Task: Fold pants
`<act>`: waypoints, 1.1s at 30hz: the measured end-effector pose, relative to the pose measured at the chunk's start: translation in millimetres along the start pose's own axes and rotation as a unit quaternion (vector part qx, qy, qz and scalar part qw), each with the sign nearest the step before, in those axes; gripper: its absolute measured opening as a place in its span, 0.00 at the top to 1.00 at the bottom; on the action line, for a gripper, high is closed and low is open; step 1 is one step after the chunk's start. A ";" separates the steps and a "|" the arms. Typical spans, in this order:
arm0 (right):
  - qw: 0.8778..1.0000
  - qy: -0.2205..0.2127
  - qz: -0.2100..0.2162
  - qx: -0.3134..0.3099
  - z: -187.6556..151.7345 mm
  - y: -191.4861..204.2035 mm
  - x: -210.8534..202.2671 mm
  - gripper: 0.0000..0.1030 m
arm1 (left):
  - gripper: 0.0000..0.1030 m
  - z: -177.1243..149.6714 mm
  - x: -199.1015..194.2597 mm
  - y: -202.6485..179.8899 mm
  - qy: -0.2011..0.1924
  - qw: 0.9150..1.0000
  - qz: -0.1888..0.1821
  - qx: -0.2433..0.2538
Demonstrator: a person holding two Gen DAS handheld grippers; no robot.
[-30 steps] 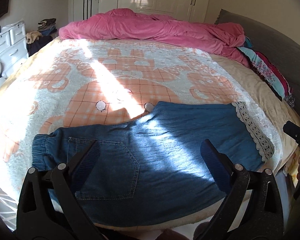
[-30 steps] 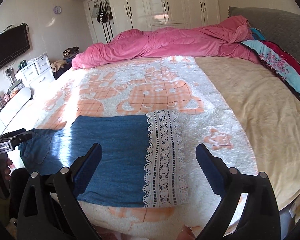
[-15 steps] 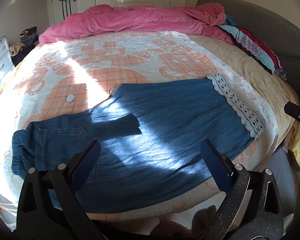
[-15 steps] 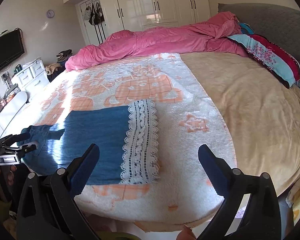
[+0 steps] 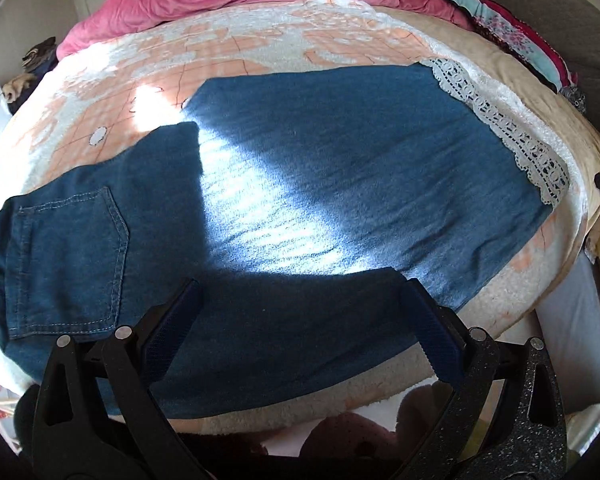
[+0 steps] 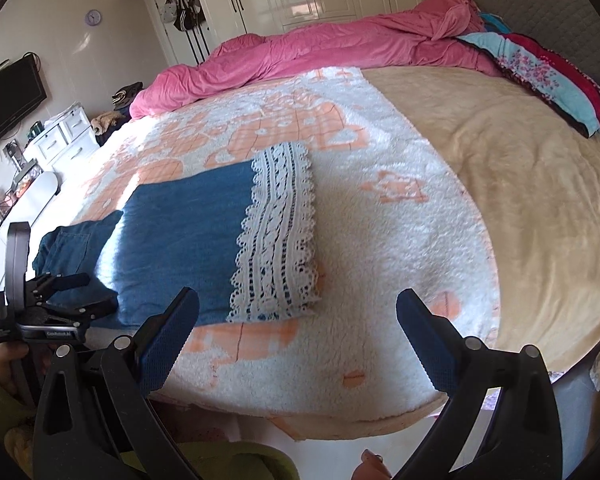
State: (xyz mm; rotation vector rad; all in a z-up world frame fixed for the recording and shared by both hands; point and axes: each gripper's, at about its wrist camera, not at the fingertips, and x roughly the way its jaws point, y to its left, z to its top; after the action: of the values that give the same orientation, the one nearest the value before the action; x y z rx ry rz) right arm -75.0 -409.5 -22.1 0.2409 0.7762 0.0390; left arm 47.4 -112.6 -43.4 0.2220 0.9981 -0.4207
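Blue denim pants [image 5: 300, 184] lie flat across the near edge of the bed, waist and back pocket [image 5: 66, 260] at the left, white lace hem [image 5: 504, 128] at the right. My left gripper [image 5: 300, 328] is open and empty, low over the pants' near edge. My right gripper [image 6: 296, 332] is open and empty, over the blanket in front of the lace hem [image 6: 278, 232]. The pants [image 6: 188, 236] lie to its left. The left gripper also shows in the right wrist view [image 6: 76, 292], above the waist end.
The pants rest on a white and orange fleece blanket [image 6: 380, 220] over a beige sheet [image 6: 540, 200]. A pink duvet [image 6: 300, 56] is heaped at the far side, patterned pillows [image 6: 540, 68] at the right. A dresser [image 6: 64, 132] stands at the left.
My left gripper has dropped closer to the pants and now hangs over their near edge. My right gripper has shifted a little nearer the lace hem. The pants have not moved.
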 end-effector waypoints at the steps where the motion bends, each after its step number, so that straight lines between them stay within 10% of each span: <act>1: 1.000 0.002 0.003 0.000 -1.8 0.5 2.0 0.04 | 0.09 1.2 -3.0 -0.1 -0.003 1.000 -0.007 -0.001; 13: 0.998 0.022 0.038 0.045 -12.4 -6.0 19.8 0.04 | 0.09 53.4 -14.9 -35.9 -0.032 0.997 -0.027 0.059; 33: 0.993 0.031 0.079 0.082 -5.1 -1.2 45.8 0.04 | 0.09 182.5 72.4 -76.7 -0.009 0.990 -0.067 0.126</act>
State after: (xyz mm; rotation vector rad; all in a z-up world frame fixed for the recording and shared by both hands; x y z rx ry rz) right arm -45.9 -403.9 -57.5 0.4582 0.8227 0.1325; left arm 187.2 -266.2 -7.7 0.3789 0.9436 -0.6714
